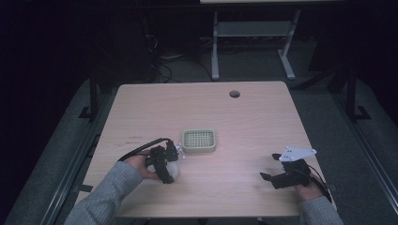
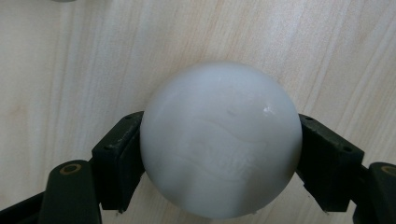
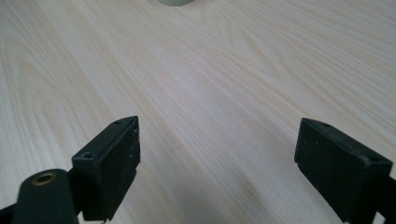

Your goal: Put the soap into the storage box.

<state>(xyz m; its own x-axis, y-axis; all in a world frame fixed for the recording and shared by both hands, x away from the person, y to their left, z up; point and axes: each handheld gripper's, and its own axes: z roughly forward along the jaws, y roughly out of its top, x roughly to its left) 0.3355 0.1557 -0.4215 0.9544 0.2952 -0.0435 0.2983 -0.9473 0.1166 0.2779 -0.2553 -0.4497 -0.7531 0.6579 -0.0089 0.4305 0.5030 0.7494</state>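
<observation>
Now the white ball [image 2: 220, 140] sits clamped within the left gripper [image 2: 219, 154].

A smooth white ball [image 2: 220, 140], glossy with a faint milky swirl and a small highlight near its upper right, sits clamped between the two black jaws of the left gripper [image 1: 170, 165], one jaw pressed against each side. In the high view the ball [image 1: 173, 170] lies just beside the pale green grid-topped square tray [image 1: 199, 140], toward the tray's near left corner.
</observation>
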